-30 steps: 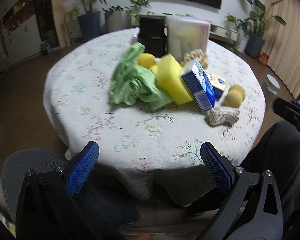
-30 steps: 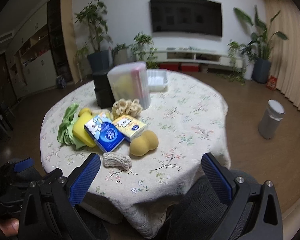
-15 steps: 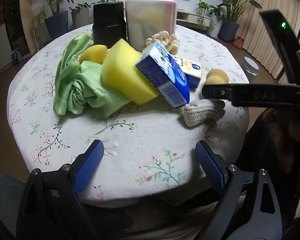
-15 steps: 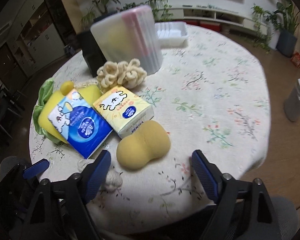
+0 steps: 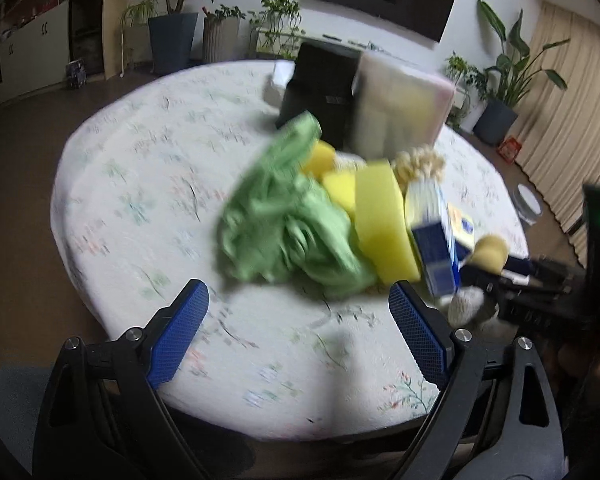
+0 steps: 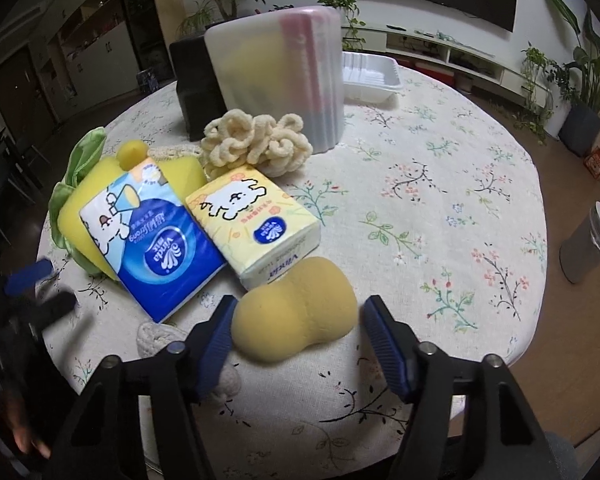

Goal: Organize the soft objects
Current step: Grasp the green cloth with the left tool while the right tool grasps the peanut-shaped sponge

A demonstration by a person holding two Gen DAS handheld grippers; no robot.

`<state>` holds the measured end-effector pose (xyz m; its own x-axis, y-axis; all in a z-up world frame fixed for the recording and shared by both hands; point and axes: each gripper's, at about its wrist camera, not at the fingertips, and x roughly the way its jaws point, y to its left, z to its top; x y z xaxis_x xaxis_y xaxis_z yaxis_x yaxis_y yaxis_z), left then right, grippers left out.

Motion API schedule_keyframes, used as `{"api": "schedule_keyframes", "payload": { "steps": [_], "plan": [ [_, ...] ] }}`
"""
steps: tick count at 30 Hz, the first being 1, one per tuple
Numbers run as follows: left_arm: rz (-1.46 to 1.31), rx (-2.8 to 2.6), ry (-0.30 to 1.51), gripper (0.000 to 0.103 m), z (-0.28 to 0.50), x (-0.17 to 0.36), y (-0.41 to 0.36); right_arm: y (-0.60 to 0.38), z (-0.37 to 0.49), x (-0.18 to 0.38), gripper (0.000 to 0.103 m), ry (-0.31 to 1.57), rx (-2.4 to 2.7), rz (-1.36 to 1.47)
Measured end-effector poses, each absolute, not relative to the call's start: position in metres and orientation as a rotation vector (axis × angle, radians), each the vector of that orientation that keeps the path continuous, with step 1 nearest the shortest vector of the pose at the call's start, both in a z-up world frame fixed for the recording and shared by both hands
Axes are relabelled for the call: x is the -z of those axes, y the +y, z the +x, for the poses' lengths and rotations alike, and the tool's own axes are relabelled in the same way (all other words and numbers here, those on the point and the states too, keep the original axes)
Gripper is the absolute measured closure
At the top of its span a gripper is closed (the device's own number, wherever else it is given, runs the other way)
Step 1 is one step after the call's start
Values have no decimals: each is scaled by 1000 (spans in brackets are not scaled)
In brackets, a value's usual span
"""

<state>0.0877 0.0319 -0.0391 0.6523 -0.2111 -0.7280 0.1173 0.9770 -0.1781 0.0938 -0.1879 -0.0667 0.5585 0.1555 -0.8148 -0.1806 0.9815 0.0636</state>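
A tan peanut-shaped sponge (image 6: 296,316) lies near the table's front edge between the fingers of my right gripper (image 6: 300,318). Its jaws are closing, and a thin gap still shows at the right pad. Behind the sponge lie a yellow tissue pack (image 6: 252,220), a blue tissue pack (image 6: 160,248), a yellow block sponge (image 5: 380,224), a green cloth (image 5: 288,232) and a cream loopy scrubber (image 6: 256,144). A cream knitted piece (image 6: 156,336) sits under the left finger. My left gripper (image 5: 296,304) hovers open over the tablecloth before the green cloth, holding nothing. That view is blurred.
A translucent lidded container (image 6: 276,72) and a black box (image 6: 192,80) stand behind the pile, with a white tray (image 6: 370,76) further back. The round table (image 6: 440,208) has bare floral cloth on its right half. A grey bin (image 6: 592,248) stands on the floor.
My right gripper dropped forward to the tan sponge and its jaws narrowed around it. The left gripper closed in on the table, then swung left, its jaws narrowing slightly.
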Motion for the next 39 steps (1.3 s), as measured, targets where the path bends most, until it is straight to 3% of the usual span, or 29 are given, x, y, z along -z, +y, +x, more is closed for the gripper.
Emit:
{"api": "schedule_keyframes", "payload": {
  "steps": [8,29,33,39],
  "plan": [
    [26,249,928,10,128,26,39,-187,89,63,51,924,-226,-15],
    [-16,226,1089,7,178,64,35,-190,98,68,50,890,-243,7],
    [18,164,1080,0,172,68,29,-187,98,69,49,882,-237,-13],
    [19,132,1033,0,160,69,28,-186,100,70,50,876,-231,-26]
  ]
}}
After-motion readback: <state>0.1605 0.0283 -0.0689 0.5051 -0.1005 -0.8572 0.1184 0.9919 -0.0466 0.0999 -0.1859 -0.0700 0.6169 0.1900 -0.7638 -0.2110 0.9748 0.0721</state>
